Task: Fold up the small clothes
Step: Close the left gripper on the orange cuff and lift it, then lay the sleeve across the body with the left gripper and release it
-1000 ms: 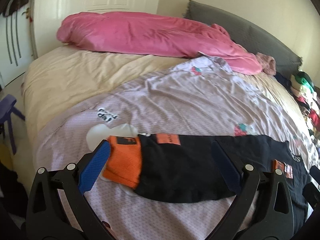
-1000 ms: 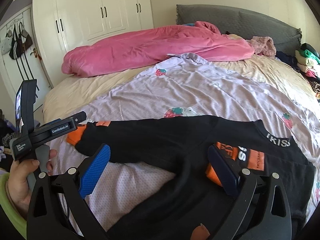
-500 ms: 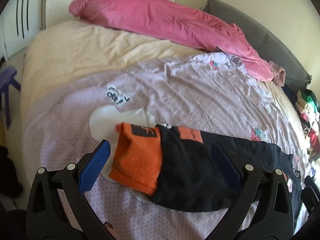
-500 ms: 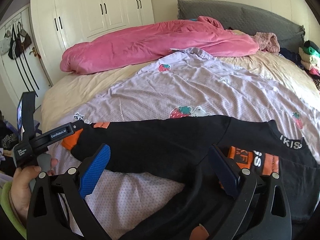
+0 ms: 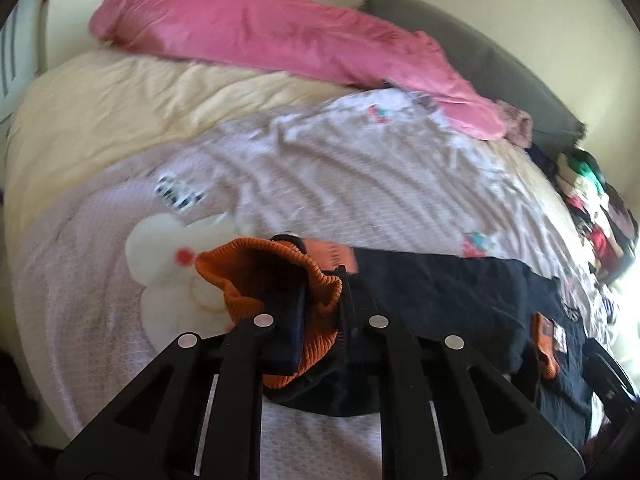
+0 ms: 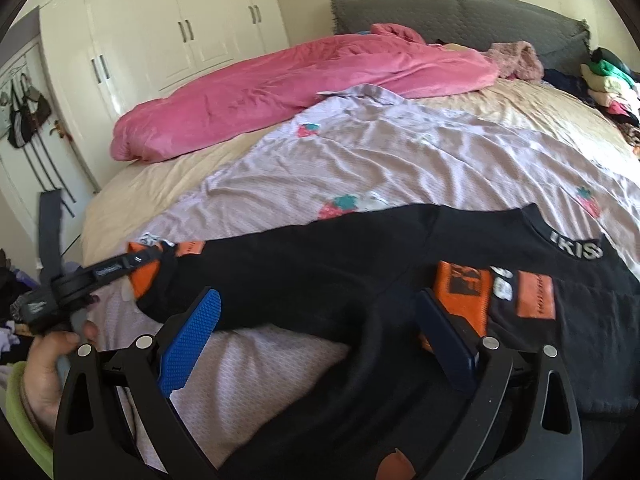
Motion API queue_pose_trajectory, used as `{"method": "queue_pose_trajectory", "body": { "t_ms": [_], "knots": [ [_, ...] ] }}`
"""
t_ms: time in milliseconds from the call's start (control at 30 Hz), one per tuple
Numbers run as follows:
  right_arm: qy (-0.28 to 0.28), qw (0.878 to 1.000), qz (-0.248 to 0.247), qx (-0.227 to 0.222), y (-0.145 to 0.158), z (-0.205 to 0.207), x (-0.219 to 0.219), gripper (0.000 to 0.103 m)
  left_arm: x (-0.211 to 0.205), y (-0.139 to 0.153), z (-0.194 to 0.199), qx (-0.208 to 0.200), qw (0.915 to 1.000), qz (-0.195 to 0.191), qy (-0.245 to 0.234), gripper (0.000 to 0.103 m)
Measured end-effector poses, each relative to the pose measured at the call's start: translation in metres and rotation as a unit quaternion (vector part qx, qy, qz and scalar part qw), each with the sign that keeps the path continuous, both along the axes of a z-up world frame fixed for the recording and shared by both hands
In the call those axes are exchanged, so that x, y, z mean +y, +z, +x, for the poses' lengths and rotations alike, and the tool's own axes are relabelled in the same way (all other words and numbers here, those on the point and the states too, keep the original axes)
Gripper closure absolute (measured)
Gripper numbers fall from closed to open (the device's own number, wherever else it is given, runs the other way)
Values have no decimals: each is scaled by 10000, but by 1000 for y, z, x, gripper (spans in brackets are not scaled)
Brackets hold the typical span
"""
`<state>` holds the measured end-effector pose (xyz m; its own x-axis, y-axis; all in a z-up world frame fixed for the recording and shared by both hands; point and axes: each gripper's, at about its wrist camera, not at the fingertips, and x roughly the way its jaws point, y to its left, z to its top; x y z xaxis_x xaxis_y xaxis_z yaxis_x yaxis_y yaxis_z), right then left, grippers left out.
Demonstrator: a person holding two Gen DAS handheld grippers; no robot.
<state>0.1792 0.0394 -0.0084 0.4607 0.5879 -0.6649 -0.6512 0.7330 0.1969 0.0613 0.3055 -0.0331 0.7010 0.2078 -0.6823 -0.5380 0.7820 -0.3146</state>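
Item: black top (image 6: 360, 264), spread across the near part of the lilac sheet (image 6: 380, 160); I have its orange cuff (image 5: 276, 280) at far left, bunched, the left gripper (image 5: 320, 300) just closed and clamped on it, seemingly; right gripper (image 6: 320, 332) jaws apart over the top's middle.

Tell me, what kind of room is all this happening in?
A bedroom, most likely: a wide bed with a grey headboard, a rumpled pink duvet across it, and white wardrobe doors behind.
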Motion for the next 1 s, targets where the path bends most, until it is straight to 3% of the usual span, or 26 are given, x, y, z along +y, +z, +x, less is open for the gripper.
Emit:
{"method": "queue_pose_trajectory", "body": {
  "t_ms": [200,533,700,1000],
  "knots": [
    [-443,9990,-57,-46,-7,2,-31,6,-32,25,1,-428,9972,345,-512,97],
    [-1205,9921,356,10,0,2,-122,6,-100,54,17,-754,9853,247,-1514,97],
    [-1623,9851,571,-71,9,0,-169,6,-146,62,31,-750,9763,448,-1980,97],
    [-2328,9696,756,-74,6,-4,-248,6,-215,57,59,-592,9579,437,-2774,97]
  ]
}}
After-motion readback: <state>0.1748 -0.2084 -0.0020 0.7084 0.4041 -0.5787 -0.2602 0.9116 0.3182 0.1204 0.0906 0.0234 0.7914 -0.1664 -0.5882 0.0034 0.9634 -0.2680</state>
